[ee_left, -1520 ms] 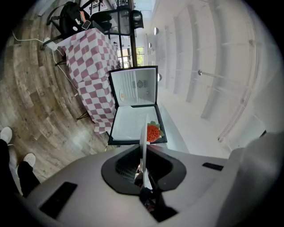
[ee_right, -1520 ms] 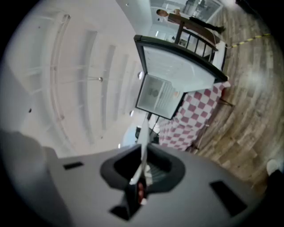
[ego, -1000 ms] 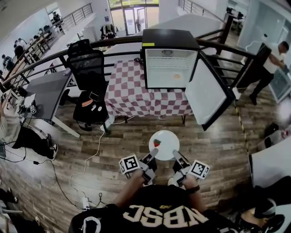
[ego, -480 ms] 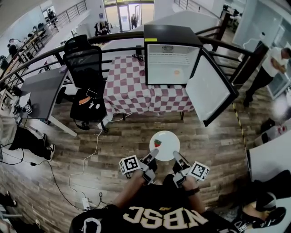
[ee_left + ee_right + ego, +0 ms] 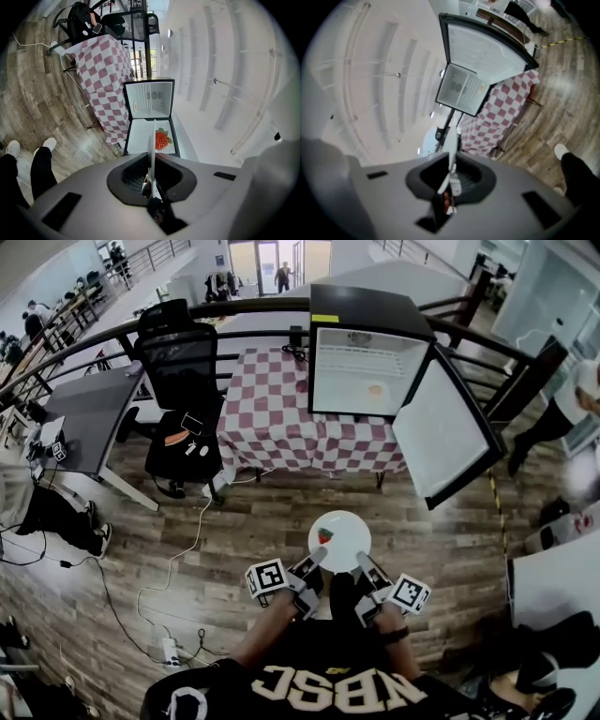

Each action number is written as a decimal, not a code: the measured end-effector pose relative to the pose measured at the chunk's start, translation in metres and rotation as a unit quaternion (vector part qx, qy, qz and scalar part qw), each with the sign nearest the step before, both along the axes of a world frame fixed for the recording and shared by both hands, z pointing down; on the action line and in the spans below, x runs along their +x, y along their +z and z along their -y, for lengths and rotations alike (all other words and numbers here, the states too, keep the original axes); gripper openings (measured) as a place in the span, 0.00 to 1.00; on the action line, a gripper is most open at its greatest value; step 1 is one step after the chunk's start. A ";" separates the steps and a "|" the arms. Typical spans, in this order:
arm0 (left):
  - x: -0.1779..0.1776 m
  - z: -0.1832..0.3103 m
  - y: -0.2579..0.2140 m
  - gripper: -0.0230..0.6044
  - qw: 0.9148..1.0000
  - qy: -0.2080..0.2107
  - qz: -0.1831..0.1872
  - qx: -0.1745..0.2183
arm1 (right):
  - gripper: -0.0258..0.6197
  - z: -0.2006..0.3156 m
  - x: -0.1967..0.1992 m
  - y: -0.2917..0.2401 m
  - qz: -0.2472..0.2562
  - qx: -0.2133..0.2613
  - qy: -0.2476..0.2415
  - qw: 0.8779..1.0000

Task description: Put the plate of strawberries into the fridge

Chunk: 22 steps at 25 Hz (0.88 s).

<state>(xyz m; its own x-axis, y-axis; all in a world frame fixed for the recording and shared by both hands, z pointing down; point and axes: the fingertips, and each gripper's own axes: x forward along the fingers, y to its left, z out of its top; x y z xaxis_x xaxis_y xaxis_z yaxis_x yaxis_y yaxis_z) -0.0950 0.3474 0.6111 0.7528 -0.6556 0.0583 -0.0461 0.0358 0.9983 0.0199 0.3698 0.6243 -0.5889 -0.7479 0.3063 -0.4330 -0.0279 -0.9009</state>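
Nearest the person, the left gripper (image 5: 315, 561) and the right gripper (image 5: 366, 564) are each clenched on the near rim of the plate (image 5: 345, 542), one at its left and one at its right. Each gripper view shows that rim edge-on, pinched between the jaws. The plate hangs level above the wooden floor (image 5: 234, 531), with nothing under it. A single strawberry (image 5: 323, 535) lies on its left part, close to the left gripper.

Farther off stands a desk (image 5: 272, 427) under a red-and-white checked cloth. The fridge (image 5: 366, 371) appears to sit at the desk's right end, facing the person. Its door (image 5: 439, 432) is swung wide to the right, so the white inside is open to view. Something small and orange rests on a shelf within; what it is cannot be told. A black chair (image 5: 178, 367) stands left of the desk.

The step in hand looks like the carry: the plate is lifted and well apart from the fridge. The next move likely calls for walking forward while both grips stay even, so the plate does not tilt and roll the strawberry off. It should then pass left of the door and slide onto a free shelf before either gripper lets go.
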 end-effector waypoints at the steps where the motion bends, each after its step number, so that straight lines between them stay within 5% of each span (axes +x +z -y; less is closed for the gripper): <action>1: 0.000 0.009 0.001 0.10 1.000 -0.005 0.003 0.000 | 0.12 0.010 0.000 0.000 0.006 0.001 -0.005 1.000; 9: 0.017 0.098 -0.010 0.10 0.999 -0.048 0.010 0.007 | 0.12 0.114 0.013 -0.009 0.034 0.023 -0.048 0.998; 13: 0.035 0.151 -0.022 0.10 0.998 -0.052 0.017 0.030 | 0.12 0.170 0.019 -0.034 0.075 0.089 -0.072 0.991; 22: 0.096 0.218 -0.022 0.10 0.998 -0.046 0.030 0.013 | 0.12 0.233 0.087 -0.023 0.074 0.039 -0.041 0.996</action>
<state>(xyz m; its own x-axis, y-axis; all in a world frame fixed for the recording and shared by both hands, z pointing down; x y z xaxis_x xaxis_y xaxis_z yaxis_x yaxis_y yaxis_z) 0.0012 0.1296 0.5893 0.6844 -0.7243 0.0837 -0.1036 0.0171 0.9945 0.1067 0.1363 0.6010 -0.6838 -0.7130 0.1550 -0.2937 0.0745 -0.9530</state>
